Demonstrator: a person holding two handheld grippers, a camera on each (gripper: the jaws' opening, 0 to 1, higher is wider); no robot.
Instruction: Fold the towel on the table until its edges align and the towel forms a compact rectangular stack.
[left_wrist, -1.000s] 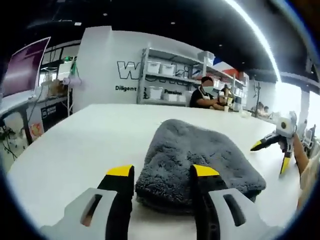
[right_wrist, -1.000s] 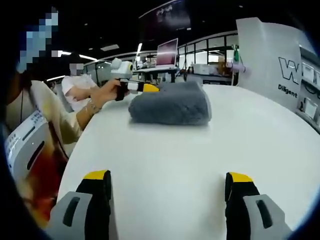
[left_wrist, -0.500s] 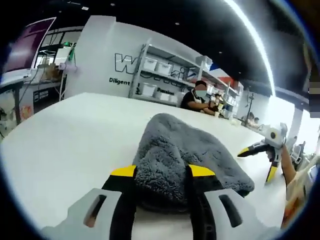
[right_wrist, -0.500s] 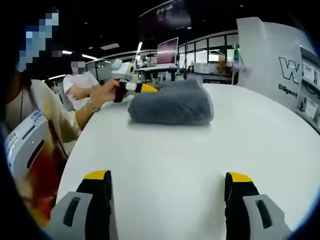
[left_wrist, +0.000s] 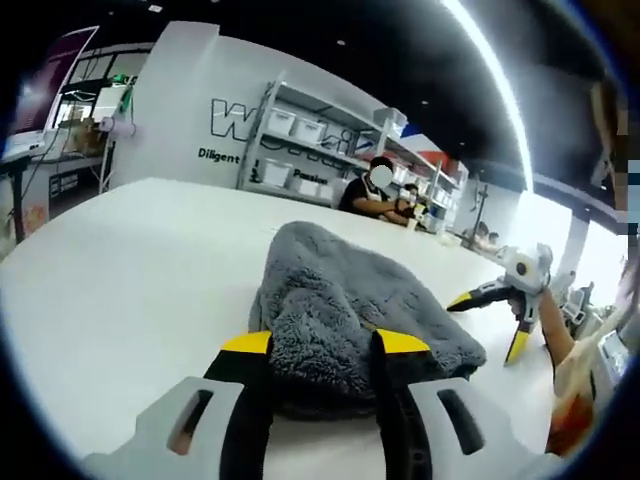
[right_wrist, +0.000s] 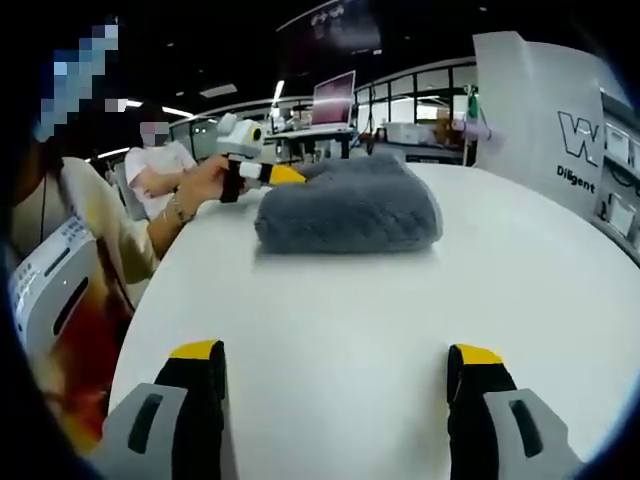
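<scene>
A thick grey folded towel (left_wrist: 350, 300) lies on the white table (left_wrist: 120, 260). My left gripper (left_wrist: 322, 345) has its yellow-tipped jaws closed in on the towel's near edge, with the pile bulging up between them. From the right gripper view, that gripper (right_wrist: 262, 172) meets the towel (right_wrist: 350, 205) at its far left end, held by a hand (right_wrist: 195, 185). My right gripper (right_wrist: 335, 355) stands open above bare table (right_wrist: 350, 320), well short of the towel. The left gripper view shows it (left_wrist: 488, 325) hanging open to the right of the towel.
Shelves with white bins (left_wrist: 300, 140) and a seated person (left_wrist: 370, 190) stand beyond the table's far edge. A laptop (right_wrist: 333, 100) sits on a desk behind the towel. The person holding the grippers stands at the table's left edge (right_wrist: 70, 250).
My left gripper's jaws have narrowed on the towel's near edge, and that edge now rides higher and bunched. The right gripper has stayed open in place.
</scene>
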